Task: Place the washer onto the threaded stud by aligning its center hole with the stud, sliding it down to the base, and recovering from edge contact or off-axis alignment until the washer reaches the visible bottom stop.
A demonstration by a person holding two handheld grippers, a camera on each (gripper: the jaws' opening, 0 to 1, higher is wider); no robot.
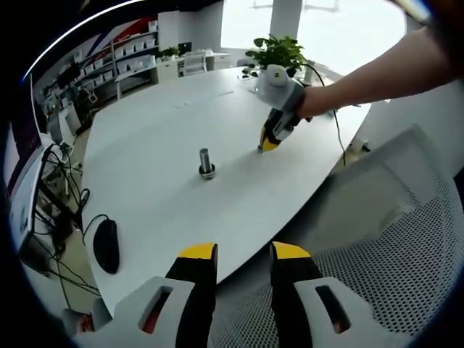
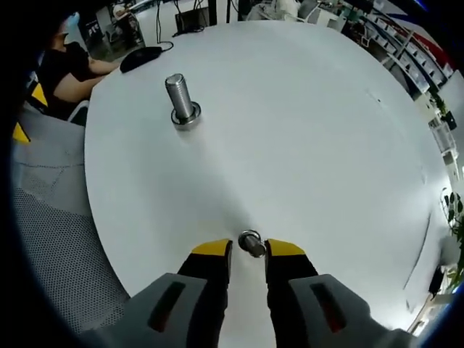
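Note:
A steel threaded stud [image 1: 206,163] stands upright on its round base in the middle of the white oval table [image 1: 159,123]. In the right gripper view the stud [image 2: 180,98] is far ahead and to the left on the table [image 2: 312,130]. The small metal washer [image 2: 251,243] rests on the table between my right gripper's [image 2: 249,250] yellow tips, which are drawn in narrowly against it. From the left gripper view, a hand holds the right gripper [image 1: 270,143] tip-down on the table, right of the stud. My left gripper [image 1: 244,252] hovers off the table's near edge, open and holding nothing.
A black mouse [image 1: 106,245] lies near the table's edge, and a grey mesh chair [image 1: 391,239] stands by it. A potted plant [image 1: 279,51] sits at the far end. A person [image 2: 65,69] sits beside the mouse [image 2: 141,58]. Shelves line the far wall.

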